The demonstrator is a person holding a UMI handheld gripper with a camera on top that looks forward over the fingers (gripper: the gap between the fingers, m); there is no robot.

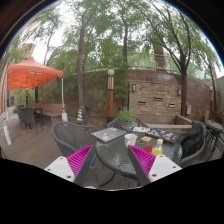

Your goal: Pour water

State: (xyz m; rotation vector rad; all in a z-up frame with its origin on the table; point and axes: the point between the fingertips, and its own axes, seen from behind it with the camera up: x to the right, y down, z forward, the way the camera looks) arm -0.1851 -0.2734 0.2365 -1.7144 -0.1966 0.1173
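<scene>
Between the open tongs [112, 160], one round table [120, 152], nothing gripped

The gripper [111, 165] shows as two fingers rising from the bottom of the gripper view. Each finger is a pale, whitish bar, broad at the base and tapering toward the tip. On the inner face of each sits a bright magenta pad [80, 158], roughly triangular as seen here, with a faint pattern of fine ridges or a grid across its surface. The two fingers match each other in shape and colour. No cables, screws or markings can be made out.
</scene>
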